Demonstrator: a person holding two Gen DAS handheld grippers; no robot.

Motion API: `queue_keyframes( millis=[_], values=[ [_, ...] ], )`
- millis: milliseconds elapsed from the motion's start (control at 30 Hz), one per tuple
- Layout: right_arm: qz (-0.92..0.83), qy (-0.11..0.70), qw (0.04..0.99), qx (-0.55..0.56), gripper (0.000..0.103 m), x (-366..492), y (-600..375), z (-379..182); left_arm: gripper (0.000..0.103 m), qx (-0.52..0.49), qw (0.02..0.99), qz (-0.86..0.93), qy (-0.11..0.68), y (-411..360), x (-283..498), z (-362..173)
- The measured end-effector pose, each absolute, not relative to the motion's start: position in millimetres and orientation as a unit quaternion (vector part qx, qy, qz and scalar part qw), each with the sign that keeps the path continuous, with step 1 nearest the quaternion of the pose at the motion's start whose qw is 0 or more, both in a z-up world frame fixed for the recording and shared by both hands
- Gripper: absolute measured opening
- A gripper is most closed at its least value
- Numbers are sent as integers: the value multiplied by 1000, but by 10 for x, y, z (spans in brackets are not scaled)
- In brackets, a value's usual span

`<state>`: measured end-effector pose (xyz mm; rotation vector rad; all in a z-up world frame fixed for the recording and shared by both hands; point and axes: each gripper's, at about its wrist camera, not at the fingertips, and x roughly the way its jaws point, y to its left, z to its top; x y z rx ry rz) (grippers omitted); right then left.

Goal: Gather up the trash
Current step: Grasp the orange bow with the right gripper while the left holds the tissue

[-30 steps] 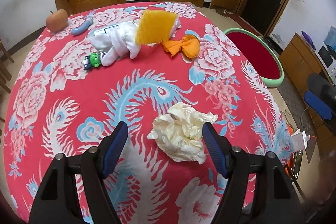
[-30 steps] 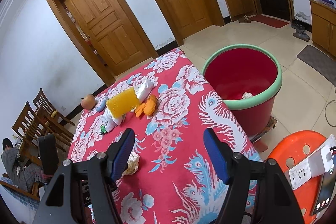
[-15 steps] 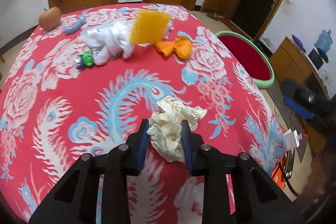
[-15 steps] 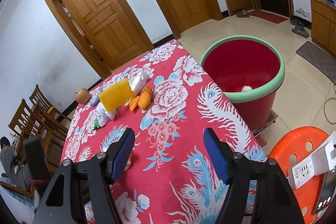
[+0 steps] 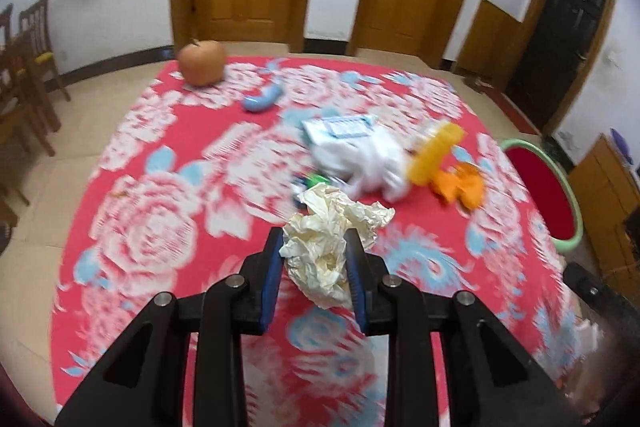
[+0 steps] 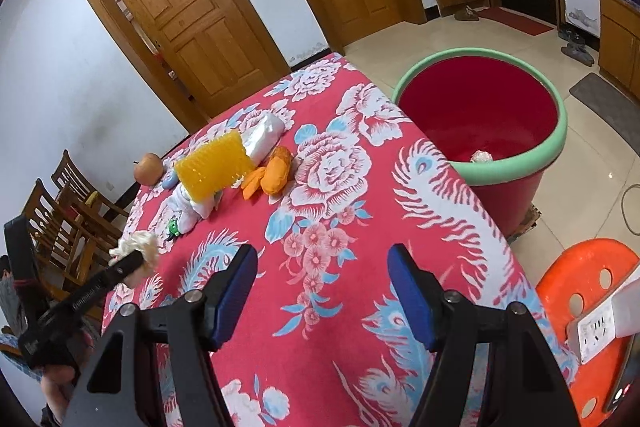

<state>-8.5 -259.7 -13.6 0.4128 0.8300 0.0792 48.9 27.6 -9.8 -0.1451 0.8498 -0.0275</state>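
Observation:
My left gripper [image 5: 314, 259] is shut on a crumpled cream paper wad [image 5: 328, 243], held just above the red flowered tablecloth [image 5: 160, 227]. The right wrist view shows that same wad [image 6: 138, 245] at the tip of the left gripper at the far left. My right gripper [image 6: 322, 279] hangs open over the cloth with nothing between its blue pads. A white plastic bag [image 5: 360, 159], a yellow bristly pad [image 6: 214, 165] and an orange wrapper [image 6: 272, 173] lie together further back on the table. The red bin with a green rim [image 6: 480, 119] stands on the floor beside the table's right edge.
An apple [image 5: 201, 62] and a blue tube [image 5: 262, 99] sit at the table's far end. Wooden chairs [image 6: 68, 211] stand to the left. An orange stool [image 6: 588, 291] with a power strip is at the lower right. Wooden doors line the back wall.
The left gripper closed on the paper wad and lifted it off the cloth, swinging left with a roll. The right gripper sank a little toward the table, still open.

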Motion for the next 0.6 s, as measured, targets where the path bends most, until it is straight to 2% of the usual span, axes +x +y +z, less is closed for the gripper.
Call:
queue_keyframes(
  millis=[600],
  values=[
    [60, 435, 883, 167, 71, 717, -2242, -323, 30, -74, 905, 39, 416, 660, 992, -273]
  ],
)
